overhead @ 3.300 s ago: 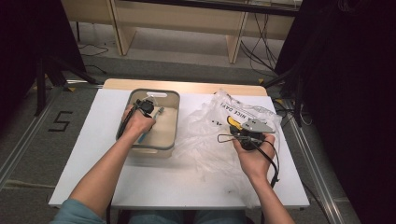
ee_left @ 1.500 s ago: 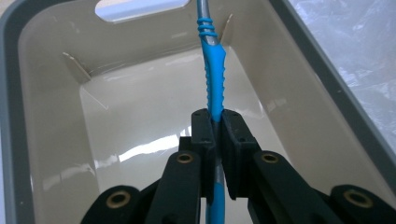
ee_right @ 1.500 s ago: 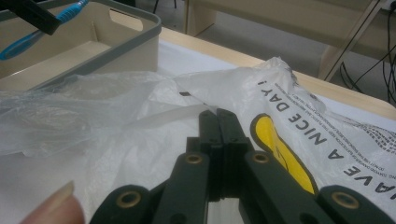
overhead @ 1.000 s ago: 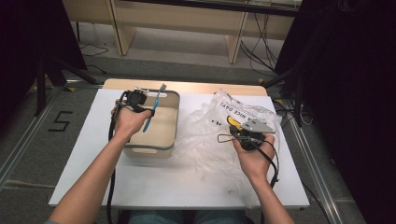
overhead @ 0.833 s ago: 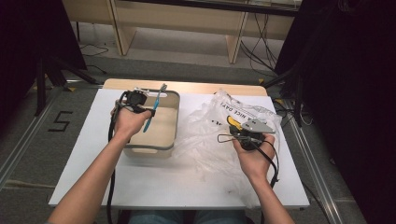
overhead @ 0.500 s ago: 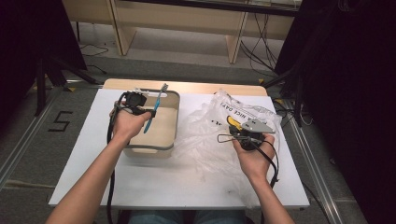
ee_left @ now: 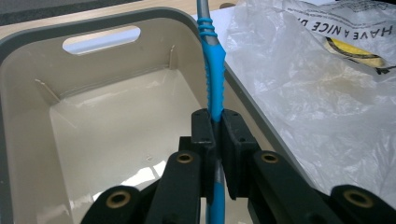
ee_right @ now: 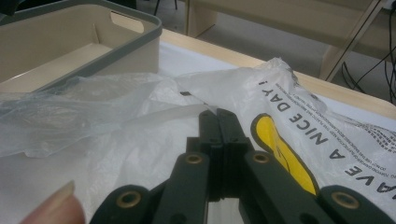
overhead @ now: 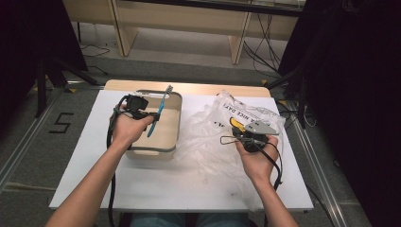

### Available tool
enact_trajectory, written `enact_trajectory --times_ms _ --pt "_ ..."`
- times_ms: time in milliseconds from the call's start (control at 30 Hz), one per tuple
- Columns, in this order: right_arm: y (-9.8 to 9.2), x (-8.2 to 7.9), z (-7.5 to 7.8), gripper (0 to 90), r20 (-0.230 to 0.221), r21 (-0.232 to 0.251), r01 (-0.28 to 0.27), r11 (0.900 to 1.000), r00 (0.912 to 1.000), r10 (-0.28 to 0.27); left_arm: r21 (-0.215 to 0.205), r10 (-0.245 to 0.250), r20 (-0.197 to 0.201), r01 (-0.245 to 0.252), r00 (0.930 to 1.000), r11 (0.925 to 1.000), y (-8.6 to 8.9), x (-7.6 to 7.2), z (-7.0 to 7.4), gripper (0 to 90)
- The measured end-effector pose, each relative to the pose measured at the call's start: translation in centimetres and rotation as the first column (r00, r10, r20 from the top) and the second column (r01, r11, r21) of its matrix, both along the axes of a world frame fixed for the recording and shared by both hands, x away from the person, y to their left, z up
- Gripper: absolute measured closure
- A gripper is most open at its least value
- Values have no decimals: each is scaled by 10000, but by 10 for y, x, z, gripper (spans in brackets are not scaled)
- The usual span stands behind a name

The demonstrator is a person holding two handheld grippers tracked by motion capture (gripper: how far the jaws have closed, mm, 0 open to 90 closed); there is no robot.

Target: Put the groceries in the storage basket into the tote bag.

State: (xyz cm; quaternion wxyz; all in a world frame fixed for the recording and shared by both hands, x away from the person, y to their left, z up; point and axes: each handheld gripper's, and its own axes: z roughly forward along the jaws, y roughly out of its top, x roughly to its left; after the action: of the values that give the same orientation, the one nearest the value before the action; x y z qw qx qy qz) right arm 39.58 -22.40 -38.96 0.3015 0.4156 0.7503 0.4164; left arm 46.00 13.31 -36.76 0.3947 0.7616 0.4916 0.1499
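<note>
My left gripper (overhead: 152,115) (ee_left: 215,116) is shut on the handle of a blue and grey toothbrush (overhead: 160,109) (ee_left: 215,79). It holds the brush above the beige bin (overhead: 156,150) (ee_left: 28,46), with the brush head pointing toward the bin's far rim. The bin's floor looks bare. My right gripper (overhead: 238,135) (ee_right: 217,114) rests on the crumpled clear plastic bag (overhead: 208,142) (ee_right: 289,107). Its jaws are shut and pinch a fold of the bag's film. The bag carries black lettering and a yellow print.
The white table (overhead: 94,184) has a wooden strip along its far edge. The bin stands at the left and the bag spreads over the right half. A bare patch lies near the front edge. Cables trail from both grippers.
Earlier my left gripper was down inside the bin; now it holds the toothbrush above it, having drifted slightly over the last second. The right hand and bag have stayed put.
</note>
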Motion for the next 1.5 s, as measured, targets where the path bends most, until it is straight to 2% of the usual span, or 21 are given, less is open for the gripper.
enact_trajectory --times_ms 433,867,1300,1500 --pt "1 0 0 900 -31 18 -10 10000 10000 10 -259 -516 205 522 9985 9983 -6 -17 3 840" --pt "1 0 0 900 -23 20 -4 10000 10000 4 -457 -720 400 738 9966 9962 -9 -29 6 840" --pt "1 0 0 900 -31 32 -7 10000 10000 7 -250 -1057 590 1073 9926 9939 -14 -40 8 840" --pt "1 0 0 900 -37 31 -7 10000 10000 7 -323 -1196 716 1222 9902 9920 -16 -45 6 840"
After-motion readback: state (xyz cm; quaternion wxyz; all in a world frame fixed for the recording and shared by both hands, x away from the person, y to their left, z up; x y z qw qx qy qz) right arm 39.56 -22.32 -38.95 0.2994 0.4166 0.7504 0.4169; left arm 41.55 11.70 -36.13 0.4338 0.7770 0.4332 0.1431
